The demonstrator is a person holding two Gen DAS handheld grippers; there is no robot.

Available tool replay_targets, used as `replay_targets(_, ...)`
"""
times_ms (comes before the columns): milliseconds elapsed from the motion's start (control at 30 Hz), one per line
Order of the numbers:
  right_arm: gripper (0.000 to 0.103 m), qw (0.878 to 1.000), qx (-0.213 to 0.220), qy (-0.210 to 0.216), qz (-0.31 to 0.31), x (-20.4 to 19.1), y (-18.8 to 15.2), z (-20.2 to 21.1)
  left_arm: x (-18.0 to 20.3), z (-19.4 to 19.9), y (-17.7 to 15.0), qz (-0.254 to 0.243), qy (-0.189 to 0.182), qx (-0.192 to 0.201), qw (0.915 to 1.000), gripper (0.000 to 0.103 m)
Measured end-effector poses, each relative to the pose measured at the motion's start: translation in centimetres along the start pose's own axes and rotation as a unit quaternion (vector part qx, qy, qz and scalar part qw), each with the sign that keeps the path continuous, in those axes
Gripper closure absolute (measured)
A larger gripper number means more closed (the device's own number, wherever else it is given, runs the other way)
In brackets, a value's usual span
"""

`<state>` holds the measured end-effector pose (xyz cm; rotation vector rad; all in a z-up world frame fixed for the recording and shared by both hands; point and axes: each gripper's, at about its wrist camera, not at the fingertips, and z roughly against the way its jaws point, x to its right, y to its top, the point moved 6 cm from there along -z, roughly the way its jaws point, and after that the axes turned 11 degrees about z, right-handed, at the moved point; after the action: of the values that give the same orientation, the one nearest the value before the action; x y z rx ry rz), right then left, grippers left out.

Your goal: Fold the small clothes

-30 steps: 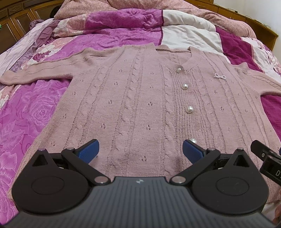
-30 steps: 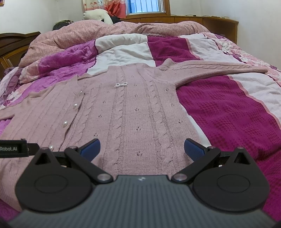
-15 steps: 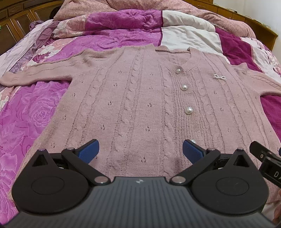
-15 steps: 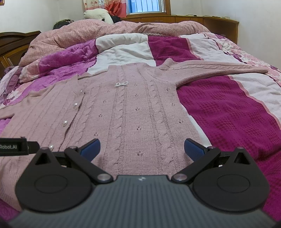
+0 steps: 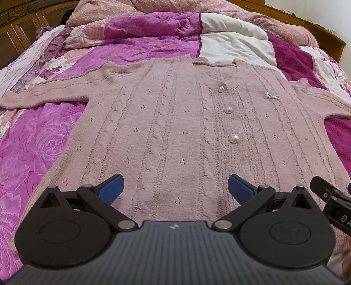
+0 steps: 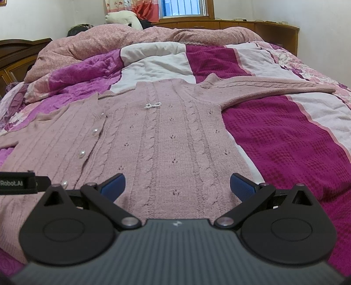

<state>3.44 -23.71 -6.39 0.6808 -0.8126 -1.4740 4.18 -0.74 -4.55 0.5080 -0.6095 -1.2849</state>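
Home bedroom: quilted bed point(image 6: 285, 140), window point(image 6: 184, 8)

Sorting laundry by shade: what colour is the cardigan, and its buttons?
Dusty pink cable-knit cardigan with pearl-white buttons; clearest in the left wrist view.

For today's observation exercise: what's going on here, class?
A person holds two grippers over a pink knit cardigan spread flat, buttoned, on a quilted bed, sleeves out to both sides. The left gripper and right gripper are both open near the hem, gripping nothing. Folding has not begun.
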Motion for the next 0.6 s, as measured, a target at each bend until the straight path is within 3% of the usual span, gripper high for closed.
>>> replay_targets(600, 0.0, 1.0, 0.001, 0.002, 0.001, -0.1, 0.09, 0.08, 0.08, 0.06, 0.02, -0.001, 0.0, 0.001, 1.0, 0.0)
